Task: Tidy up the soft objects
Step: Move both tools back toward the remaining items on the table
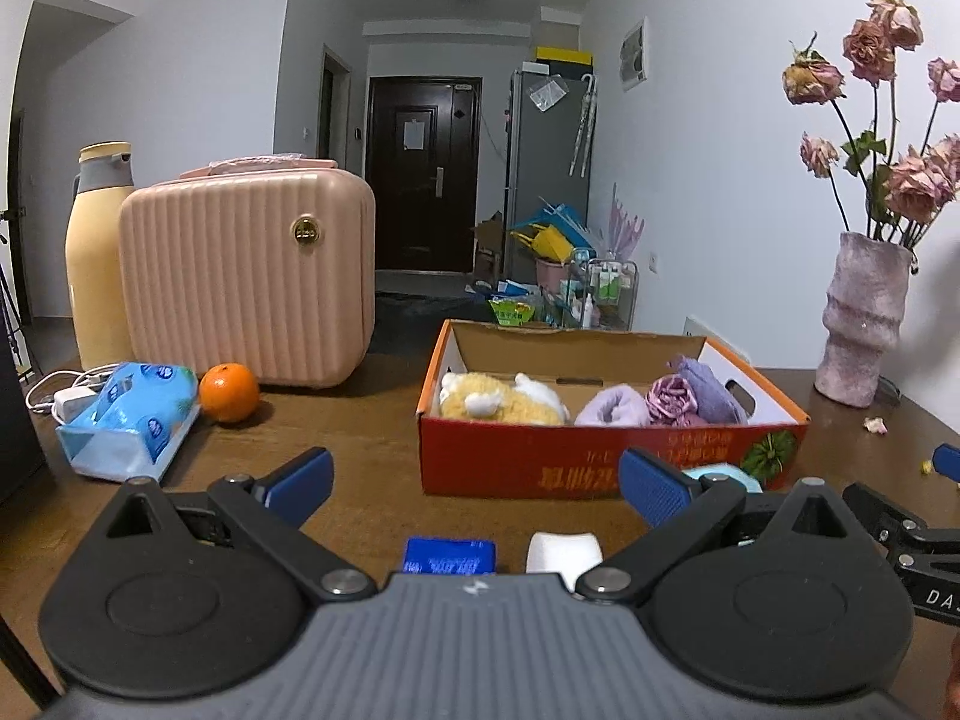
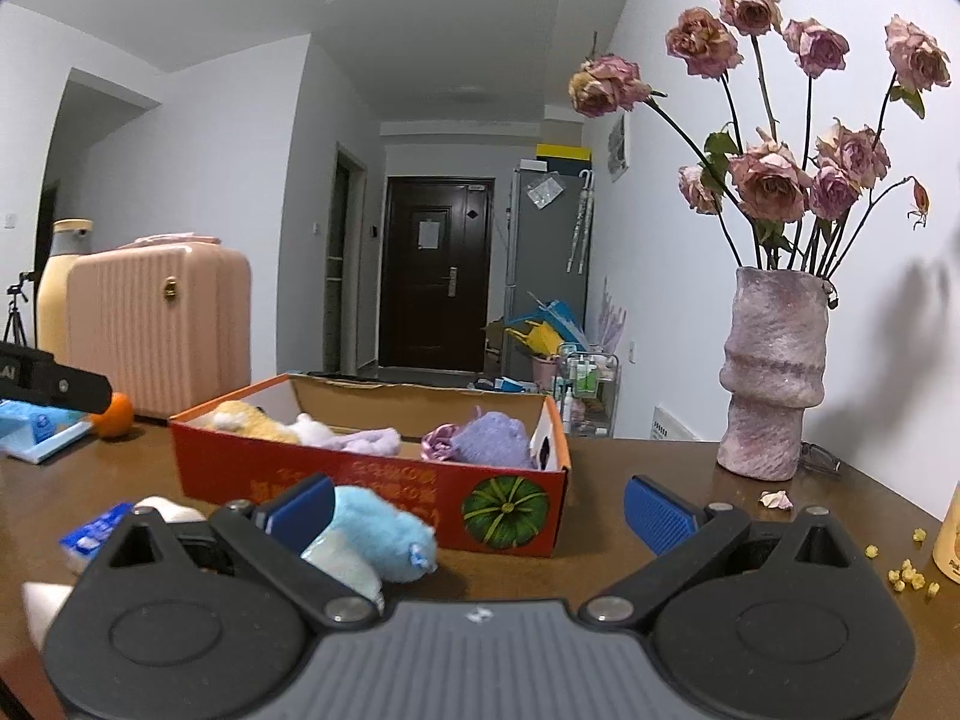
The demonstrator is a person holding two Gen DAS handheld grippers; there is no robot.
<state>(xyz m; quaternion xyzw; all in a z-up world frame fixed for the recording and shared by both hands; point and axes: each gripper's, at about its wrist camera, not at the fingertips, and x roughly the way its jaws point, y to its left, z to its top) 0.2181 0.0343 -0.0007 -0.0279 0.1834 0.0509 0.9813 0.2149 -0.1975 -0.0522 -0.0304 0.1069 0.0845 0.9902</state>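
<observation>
A red cardboard box (image 1: 528, 456) (image 2: 240, 456) stands on the brown table and holds a yellow plush toy (image 1: 498, 399) (image 2: 252, 420), lilac rolled cloths (image 1: 612, 408) (image 2: 492, 441) and a pink fabric rose (image 1: 672, 399) (image 2: 438, 441). A light blue plush toy (image 2: 372, 534) (image 1: 729, 474) lies on the table in front of the box, beside my right gripper's left finger. My right gripper (image 2: 480, 507) is open, with nothing between its fingers. My left gripper (image 1: 474, 483) is open too, short of the box. A white soft piece (image 1: 564, 549) and a blue packet (image 1: 450, 555) lie under it.
A pink ribbed case (image 1: 246, 276), a yellow flask (image 1: 96, 252), an orange (image 1: 228, 393), a blue tissue pack (image 1: 129, 420) and a white charger (image 1: 69, 399) sit at the left. A vase of dried roses (image 2: 774, 378) stands right, with petals and crumbs (image 2: 906, 573) nearby.
</observation>
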